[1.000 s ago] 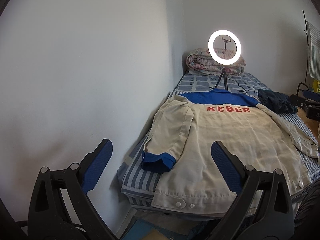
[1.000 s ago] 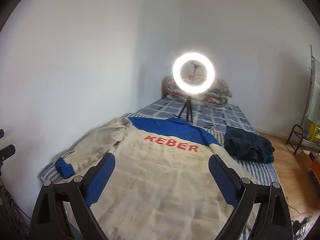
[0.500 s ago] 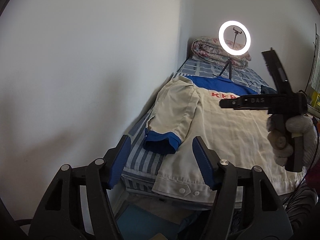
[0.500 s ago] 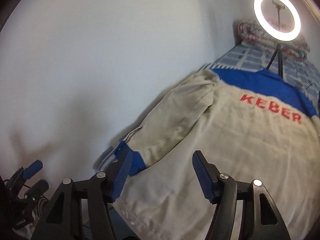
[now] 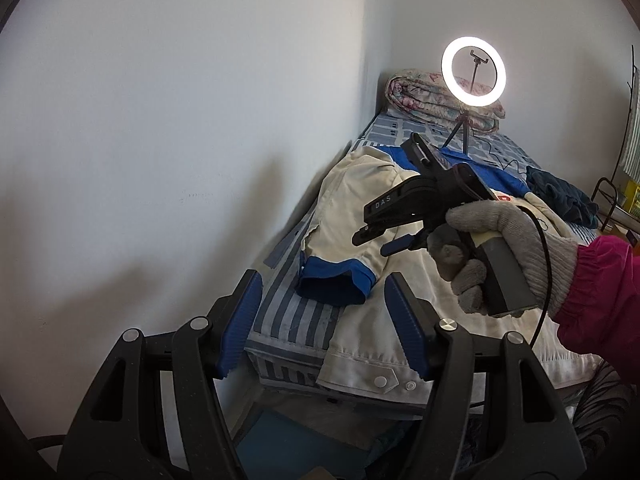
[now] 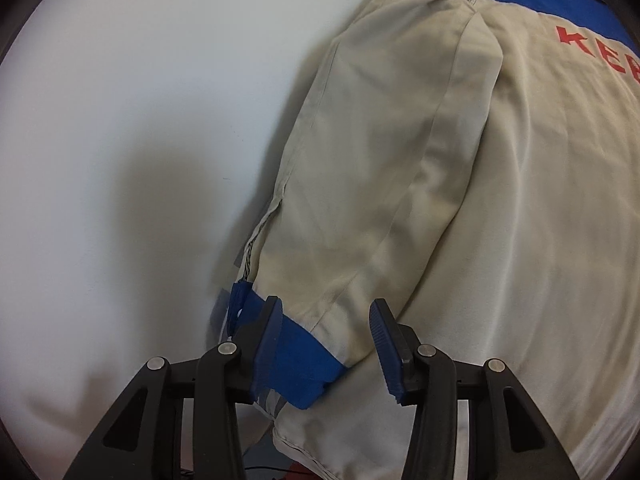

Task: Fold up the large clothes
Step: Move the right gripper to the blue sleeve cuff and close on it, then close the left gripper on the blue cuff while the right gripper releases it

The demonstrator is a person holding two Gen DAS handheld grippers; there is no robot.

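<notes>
Sleeve-folding step: right gripper [image 6: 325, 344] fingers closing around the cream cotton jacket's [image 6: 500, 220] blue cuff [image 6: 296, 364], not yet pinching; left gripper [image 5: 320, 324] released, empty; next, clench and lift inward

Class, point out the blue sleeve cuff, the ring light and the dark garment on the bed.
blue sleeve cuff [image 5: 336, 284], left wrist view, its front face.
ring light [image 5: 473, 71], left wrist view, its glowing rim.
dark garment [image 5: 560, 196], left wrist view, its crumpled middle.

From the right gripper [image 6: 324, 344], the jacket's [image 6: 500, 200] red lettering [image 6: 592, 50] runs off the frame edge ahead to its right. Whether its closing pads [image 6: 269, 344] already touch the blue cuff [image 6: 298, 368] between them is unclear.
</notes>
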